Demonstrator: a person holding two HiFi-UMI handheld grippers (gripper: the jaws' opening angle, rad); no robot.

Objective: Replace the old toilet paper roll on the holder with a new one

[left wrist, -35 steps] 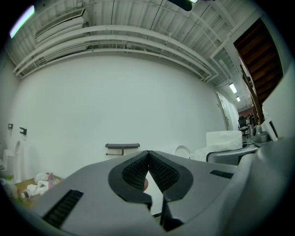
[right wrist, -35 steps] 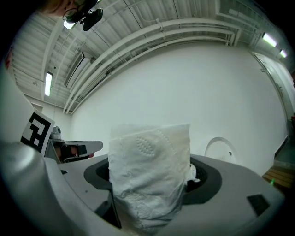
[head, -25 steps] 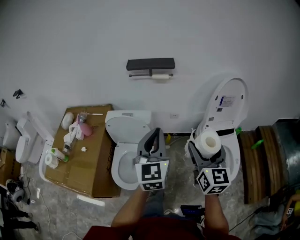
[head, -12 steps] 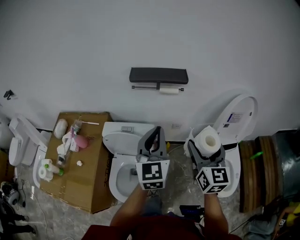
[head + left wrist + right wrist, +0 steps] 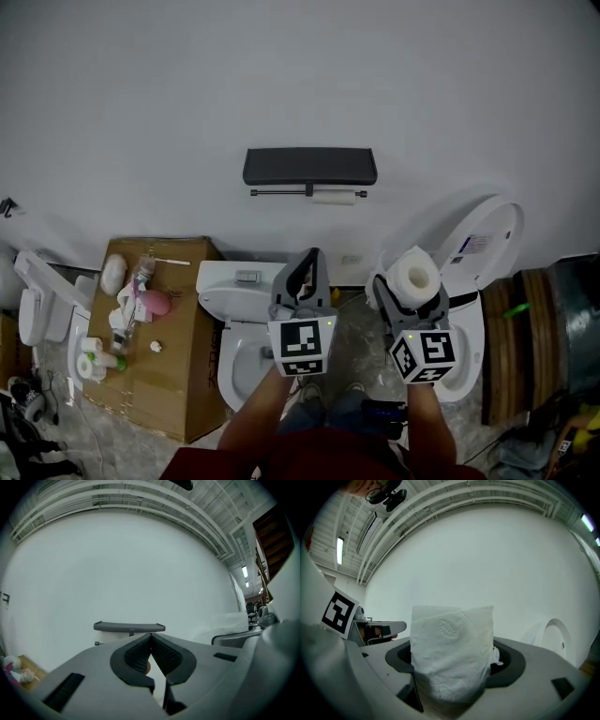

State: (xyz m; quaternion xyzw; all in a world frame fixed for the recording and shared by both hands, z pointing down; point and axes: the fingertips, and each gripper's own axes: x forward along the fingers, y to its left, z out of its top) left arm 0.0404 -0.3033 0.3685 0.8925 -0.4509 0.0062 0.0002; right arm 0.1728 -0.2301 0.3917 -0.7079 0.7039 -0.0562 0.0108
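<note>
Paper, soft and embossed: plump new roll [image 5: 452, 653] pinched upright in the right gripper [image 5: 413, 284]; left gripper [image 5: 150, 637], ribbed jaws pressed together. Thin old roll [image 5: 337, 198] hangs under the flat dark holder [image 5: 309, 166].

A charcoal-black holder [image 5: 309, 166] on a plain white wall [image 5: 141, 94], the old roll [image 5: 335, 198] just beneath it white. Below the holder, the grey left gripper [image 5: 312, 255] and right gripper [image 5: 413, 286] show black-and-white square-marker cubes; the new roll [image 5: 452, 648] is white (faintly dot-embossed). Lower left of the holder: a white toilet [image 5: 234, 277], a brown cardboard box [image 5: 183, 375], a pink item [image 5: 155, 303].
</note>
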